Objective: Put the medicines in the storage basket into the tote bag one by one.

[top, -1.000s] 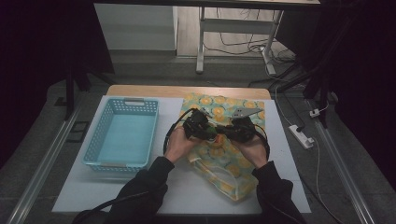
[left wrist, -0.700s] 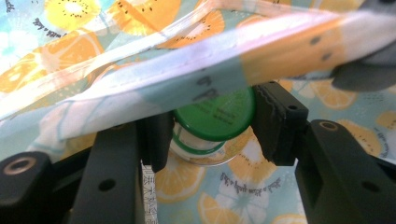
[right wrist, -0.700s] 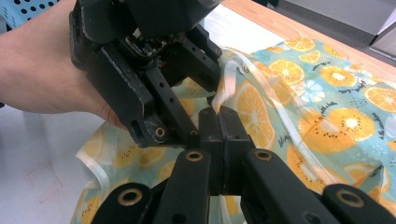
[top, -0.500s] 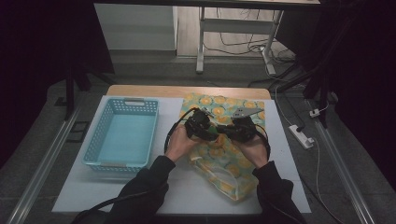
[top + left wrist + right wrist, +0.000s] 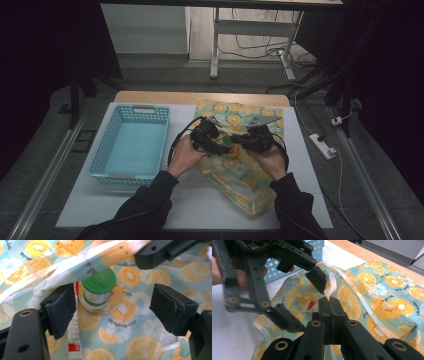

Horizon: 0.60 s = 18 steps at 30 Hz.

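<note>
A clear bag printed with orange slices [image 5: 240,175] lies on the table. Inside it stands a small jar with a green lid [image 5: 98,288], and a red and white sachet [image 5: 74,340] lies beside the jar. My left gripper [image 5: 115,305] hovers over the jar. Its jaws have just been opening and stand apart, with the jar between and beyond the pads [image 5: 62,310], untouched. My right gripper [image 5: 329,301] is shut on the bag's rim [image 5: 332,282] and holds the mouth up. In the high view both grippers meet over the bag's middle, the left gripper [image 5: 220,145] beside the right gripper [image 5: 242,142].
A blue perforated basket [image 5: 131,145] stands at the left, close to my left hand. The white mat [image 5: 200,210] has bare room in front. A wooden table edge [image 5: 200,97] runs along the back. A power strip [image 5: 322,146] lies on the floor at right.
The left gripper's jaws have spread apart and the left hand has shifted slightly. The green lid now shows between the two grippers. The right hand has kept still.
</note>
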### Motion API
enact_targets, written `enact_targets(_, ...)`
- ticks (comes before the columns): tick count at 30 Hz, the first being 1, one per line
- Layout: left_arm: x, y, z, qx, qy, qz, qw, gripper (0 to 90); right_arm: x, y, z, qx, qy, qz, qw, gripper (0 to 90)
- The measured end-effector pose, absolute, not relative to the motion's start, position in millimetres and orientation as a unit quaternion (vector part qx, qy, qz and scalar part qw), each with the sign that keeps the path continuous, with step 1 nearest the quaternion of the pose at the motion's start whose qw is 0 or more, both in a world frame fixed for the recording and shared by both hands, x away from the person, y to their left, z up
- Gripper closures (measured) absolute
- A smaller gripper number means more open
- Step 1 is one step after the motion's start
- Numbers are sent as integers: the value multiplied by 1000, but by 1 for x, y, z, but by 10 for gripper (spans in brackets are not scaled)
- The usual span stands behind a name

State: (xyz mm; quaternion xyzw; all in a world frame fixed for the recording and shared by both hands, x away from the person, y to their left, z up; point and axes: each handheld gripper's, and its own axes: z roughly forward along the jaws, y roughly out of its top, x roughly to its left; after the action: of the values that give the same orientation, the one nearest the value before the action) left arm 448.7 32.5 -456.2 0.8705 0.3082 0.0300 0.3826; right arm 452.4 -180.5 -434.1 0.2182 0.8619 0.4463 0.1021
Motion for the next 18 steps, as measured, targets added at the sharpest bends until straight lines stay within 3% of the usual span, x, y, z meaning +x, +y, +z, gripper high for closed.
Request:
enact_targets(12, 427, 39, -456, 866, 293, 20, 405, 34, 452, -180, -434, 216, 862, 447, 101, 900)
enact_targets(18, 418, 37, -460, 874, 270, 15, 405, 8, 451, -179, -434, 216, 863, 446, 100, 900)
